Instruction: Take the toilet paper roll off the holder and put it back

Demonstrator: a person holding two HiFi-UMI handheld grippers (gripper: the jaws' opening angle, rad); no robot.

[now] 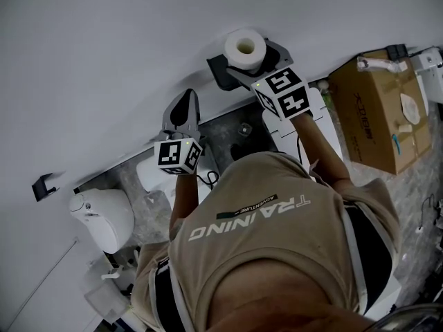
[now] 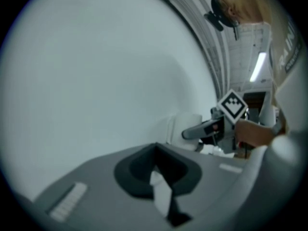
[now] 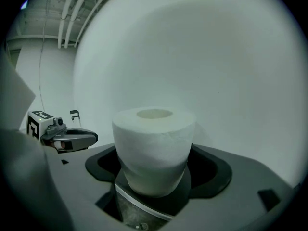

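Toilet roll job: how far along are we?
Done: toilet paper roll sits upright on the holder; whether it has already been off, I cannot tell. In hand: nothing; right gripper jaws stand open around the roll, left gripper shut, empty. Remaining: depends on that, lift or withdraw.

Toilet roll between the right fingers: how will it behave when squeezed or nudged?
Probably soft: the toilet paper roll looks like plump wound paper round a hollow core, so a firm squeeze may dent it. Likely light for its bulk. Upright on its flat end it seems stable; tipped on its side it would roll.
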